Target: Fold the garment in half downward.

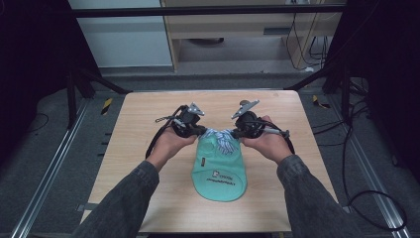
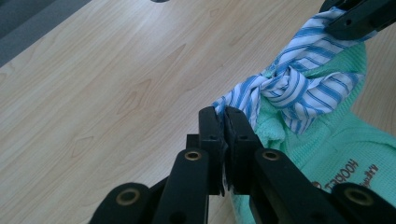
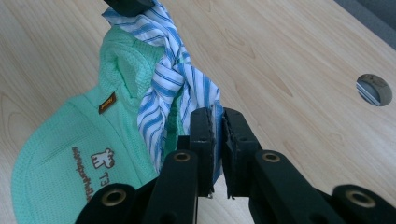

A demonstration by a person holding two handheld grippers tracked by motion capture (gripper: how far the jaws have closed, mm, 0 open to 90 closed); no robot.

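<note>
Striped ties (image 1: 221, 137) stretch between both clamped hand-held grippers.

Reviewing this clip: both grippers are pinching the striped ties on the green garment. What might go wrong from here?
1. The left gripper holds only the tip of the striped tie; a pull may slip it free.
2. The knot looks tight already; pulling outward could cinch it harder.
3. The green garment lies loose on the table, so it may drag along.

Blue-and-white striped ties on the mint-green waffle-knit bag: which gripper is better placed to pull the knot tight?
Neither clearly: the left gripper and right gripper each clamp one end of the striped ties, knotted above the mint-green bag; likely both pull apart.
</note>
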